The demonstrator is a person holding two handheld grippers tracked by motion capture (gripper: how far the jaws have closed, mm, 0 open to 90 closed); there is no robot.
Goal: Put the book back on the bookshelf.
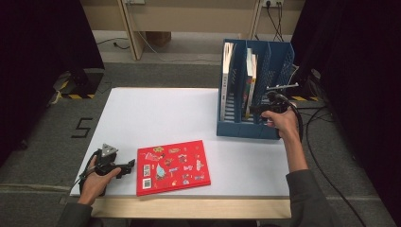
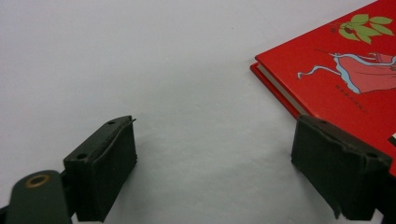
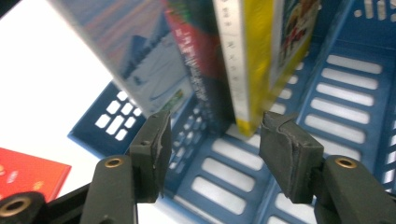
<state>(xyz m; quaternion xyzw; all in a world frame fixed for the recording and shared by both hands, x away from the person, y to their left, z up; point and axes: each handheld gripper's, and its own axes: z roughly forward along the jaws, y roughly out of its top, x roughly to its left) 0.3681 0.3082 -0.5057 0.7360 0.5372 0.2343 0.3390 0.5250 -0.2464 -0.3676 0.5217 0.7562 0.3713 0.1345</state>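
At the frame's right, the right gripper (image 1: 257, 109) stands spread at the blue rack (image 1: 236, 127), apparently clear of the books (image 3: 243, 65); back straight out. The left gripper (image 2: 215, 158) gapes empty.

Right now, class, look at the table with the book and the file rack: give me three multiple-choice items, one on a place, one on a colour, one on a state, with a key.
1. Where does the red book lie?
A. flat on the white table, beside the left gripper
B. upright in the rack
C. on the floor

2. What colour is the file rack?
A. green
B. blue
C. grey

3. How stand the jaws of the right gripper?
A. clamped on a book
B. shut on nothing
C. apart, pressing on nothing

Key:
1 A, the high view shows it flat near the table's front edge, by that gripper.
2 B, its slotted walls are blue in the high view and the right gripper view.
3 C, the right gripper view shows a gap between the pads, the yellow-spined book beyond them.
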